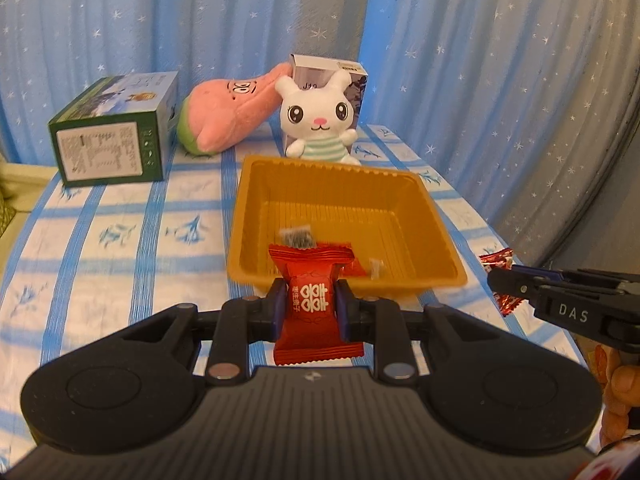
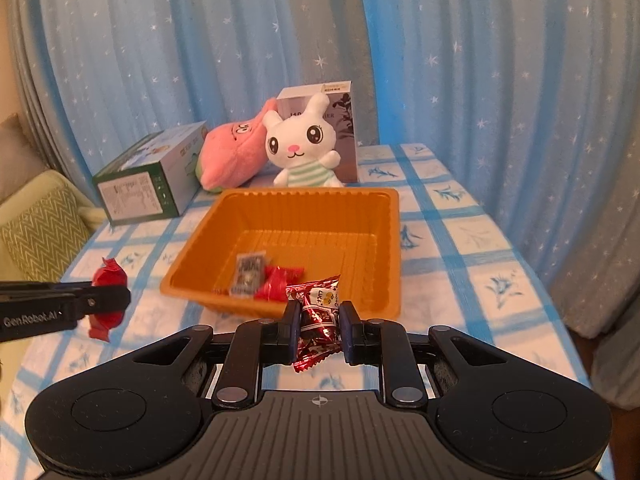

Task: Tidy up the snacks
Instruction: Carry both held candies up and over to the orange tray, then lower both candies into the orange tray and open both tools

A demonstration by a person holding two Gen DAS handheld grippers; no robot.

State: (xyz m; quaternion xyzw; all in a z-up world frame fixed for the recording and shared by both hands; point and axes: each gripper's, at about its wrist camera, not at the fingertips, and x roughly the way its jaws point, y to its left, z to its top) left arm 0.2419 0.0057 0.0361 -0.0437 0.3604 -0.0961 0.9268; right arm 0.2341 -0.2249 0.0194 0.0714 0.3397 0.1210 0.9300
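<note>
Ahead of both grippers, tray (image 2: 304, 216) holds a few wrapped snacks (image 2: 276, 286) — left gripper (image 1: 310, 306) clamps a red candy (image 1: 314, 308), right gripper (image 2: 320, 320) clamps a dark-red candy (image 2: 318, 316) — over a checked tablecloth (image 2: 460, 272), blue curtain (image 2: 200, 40) behind.

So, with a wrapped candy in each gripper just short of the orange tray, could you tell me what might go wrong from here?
1. Both grippers, left and right, converge on the same near rim of the orange tray; they could bump each other.
2. A low approach might push the light tray toward the white bunny plush.
3. The red candy and the dark foil candy are pinched mid-wrapper; released early, they could land on the tablecloth.
</note>
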